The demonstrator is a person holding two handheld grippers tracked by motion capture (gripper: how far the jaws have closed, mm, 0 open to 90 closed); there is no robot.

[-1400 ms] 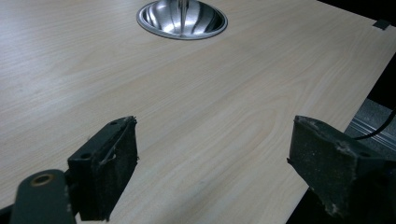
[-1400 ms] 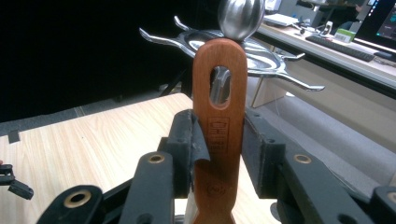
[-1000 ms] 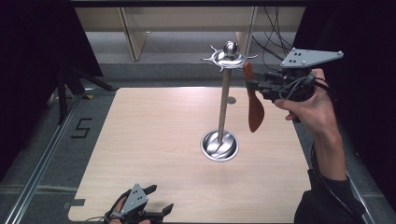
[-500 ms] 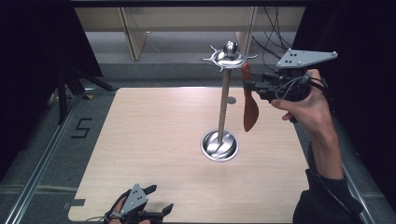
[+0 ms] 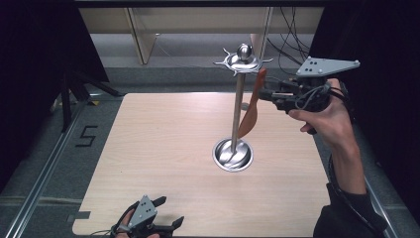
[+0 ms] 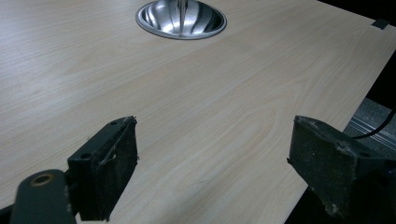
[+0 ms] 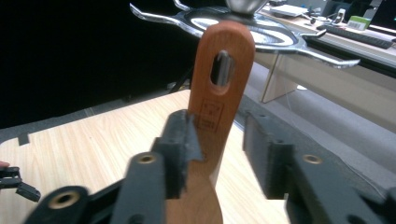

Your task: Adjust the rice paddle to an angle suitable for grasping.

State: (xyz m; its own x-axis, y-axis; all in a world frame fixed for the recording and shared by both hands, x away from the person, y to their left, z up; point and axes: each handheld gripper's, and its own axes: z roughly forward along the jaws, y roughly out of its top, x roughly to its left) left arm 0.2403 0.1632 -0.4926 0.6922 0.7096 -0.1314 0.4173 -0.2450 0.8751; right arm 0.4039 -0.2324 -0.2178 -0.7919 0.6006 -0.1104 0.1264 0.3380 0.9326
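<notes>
Flanking the handle of a wooden spatula point(image 7: 219, 112), the right gripper point(image 7: 219, 140) is seen with its jaws parted: its jaws have just been opening, and in the right gripper view a gap shows between the handle and the jaw on the right of that view, while the jaw on the left of that view lies against the handle's edge or just beside it; which of the two cannot be told. The spatula is of reddish-brown wood, with a rounded handle end pierced by an oblong hole, below which a small square mark is stamped. One prong of the hanging rack point(image 5: 237, 106) is seen passing through that hole, so that the spatula is hung from the rack's star-shaped top. Its long axis is held close to upright, slightly tilted; the handle end points up at the prong, and the broader blade point(image 5: 247, 124) points down toward the rack's round, dished base point(image 5: 233, 154), beside the pole and clear of the table point(image 5: 163, 148). The rack is made of polished metal, with a ball on top, and is stood right of the table's middle. The left gripper point(image 5: 156, 218) is rested at the near edge of the table, well apart from the rack, with its jaws spread wide and nothing between them.
</notes>
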